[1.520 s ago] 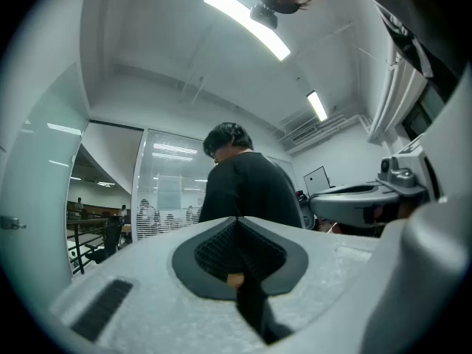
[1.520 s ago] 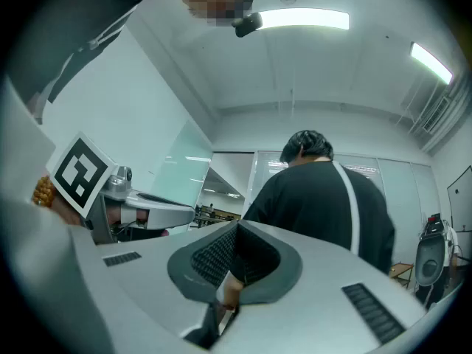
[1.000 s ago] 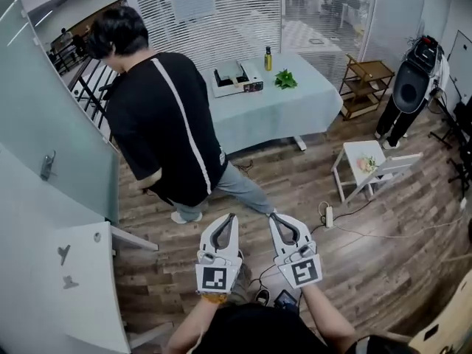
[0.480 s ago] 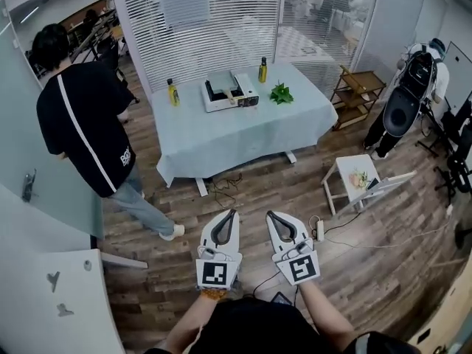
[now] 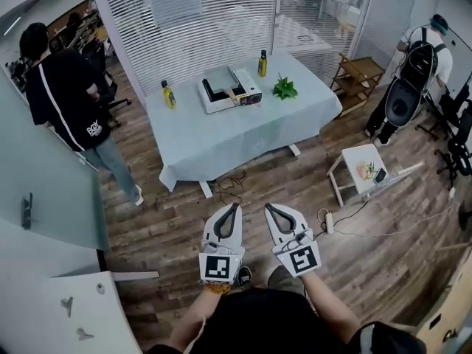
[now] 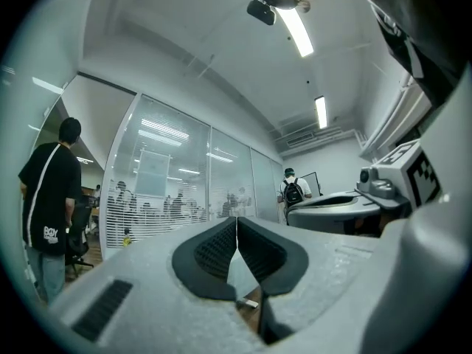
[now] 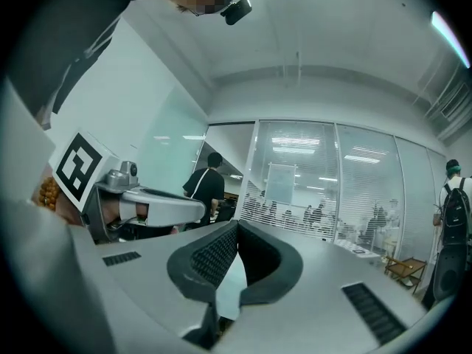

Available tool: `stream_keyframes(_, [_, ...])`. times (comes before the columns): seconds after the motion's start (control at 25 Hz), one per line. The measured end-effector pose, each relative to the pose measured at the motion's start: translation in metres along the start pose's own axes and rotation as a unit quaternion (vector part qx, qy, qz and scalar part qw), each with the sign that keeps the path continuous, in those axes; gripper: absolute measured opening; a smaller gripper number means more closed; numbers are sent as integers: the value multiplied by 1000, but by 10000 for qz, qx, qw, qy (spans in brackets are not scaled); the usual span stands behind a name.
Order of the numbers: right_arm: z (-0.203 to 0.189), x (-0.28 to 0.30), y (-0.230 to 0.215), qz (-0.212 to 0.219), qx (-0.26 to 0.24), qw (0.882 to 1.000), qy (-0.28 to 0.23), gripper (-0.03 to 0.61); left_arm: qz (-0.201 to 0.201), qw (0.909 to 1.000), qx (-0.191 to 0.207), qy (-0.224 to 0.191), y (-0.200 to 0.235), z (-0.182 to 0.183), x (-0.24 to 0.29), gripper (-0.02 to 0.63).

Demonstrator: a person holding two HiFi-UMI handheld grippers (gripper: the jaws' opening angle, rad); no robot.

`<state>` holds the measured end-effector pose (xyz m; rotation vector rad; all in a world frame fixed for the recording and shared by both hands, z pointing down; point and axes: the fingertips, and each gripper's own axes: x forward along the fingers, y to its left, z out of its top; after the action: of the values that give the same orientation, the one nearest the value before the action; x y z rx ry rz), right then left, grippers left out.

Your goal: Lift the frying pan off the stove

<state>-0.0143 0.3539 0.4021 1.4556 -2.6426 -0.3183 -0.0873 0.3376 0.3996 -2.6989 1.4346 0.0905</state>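
Head view: the person in black [image 5: 63, 87] has stepped from in front of the counter [image 5: 221, 142] to well left of it, so the approach is open. On the counter the frying pan [image 5: 219, 87] sits on the stove [image 5: 249, 94], well apart from the left claw [image 5: 235, 206] and right claw [image 5: 268, 207]. Floor cables [image 5: 228, 179] lie by its near edge, and a small white table [image 5: 365, 169] stands to its right.

Left gripper view: the left claw [image 6: 236, 231] is closed and empty.

Right gripper view: the right claw [image 7: 236, 242] is likewise closed and empty.

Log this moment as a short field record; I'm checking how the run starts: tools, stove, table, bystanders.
left tool: shut, empty, above the floor
right tool: shut, empty, beside the left tool
stove: white, on the table, not yet reached
also on table: two yellow bottles, a plant
bystanders: person in black at left, person with backpack at right
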Motion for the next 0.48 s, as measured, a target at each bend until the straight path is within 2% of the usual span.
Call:
stream_keyframes(0.28, [-18,40,-30,90,67,9999,49,2,49,9998,-75,201,25,-20,40,18])
stream_keyframes(0.48, [-35,81,-70,292,137,9995,-39,2,180,9993,40,312,41,-34,94,20])
